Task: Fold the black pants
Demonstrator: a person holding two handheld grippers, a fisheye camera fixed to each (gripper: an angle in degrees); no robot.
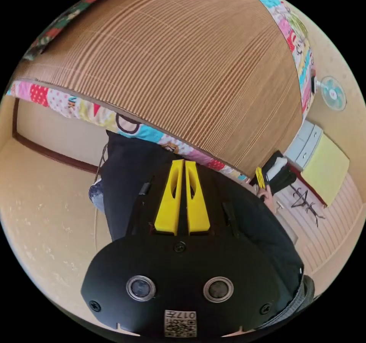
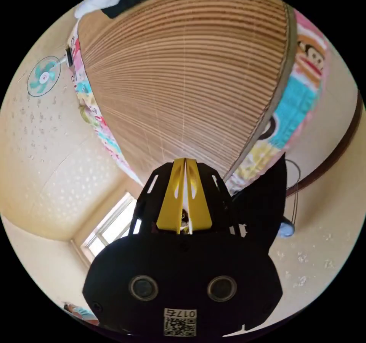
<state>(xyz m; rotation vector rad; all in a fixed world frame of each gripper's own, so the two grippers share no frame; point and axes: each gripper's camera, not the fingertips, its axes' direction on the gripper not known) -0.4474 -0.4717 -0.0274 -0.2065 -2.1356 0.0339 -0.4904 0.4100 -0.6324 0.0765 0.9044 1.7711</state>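
Observation:
A black cloth, which may be the black pants, lies beside white cloth at the far end of the bamboo mat; it is too small to be sure. My left gripper is shut with nothing seen between its yellow jaws, and a person's black clothing is behind it. My right gripper is also shut, its tips over the mat's near edge with no cloth in them. In the left gripper view the right gripper shows at the mat's edge, held by a hand.
The mat covers a bed with a colourful cartoon sheet. A fan hangs on the wall, with a drawer unit and hangers nearby. A window and a thin cable are in the right gripper view.

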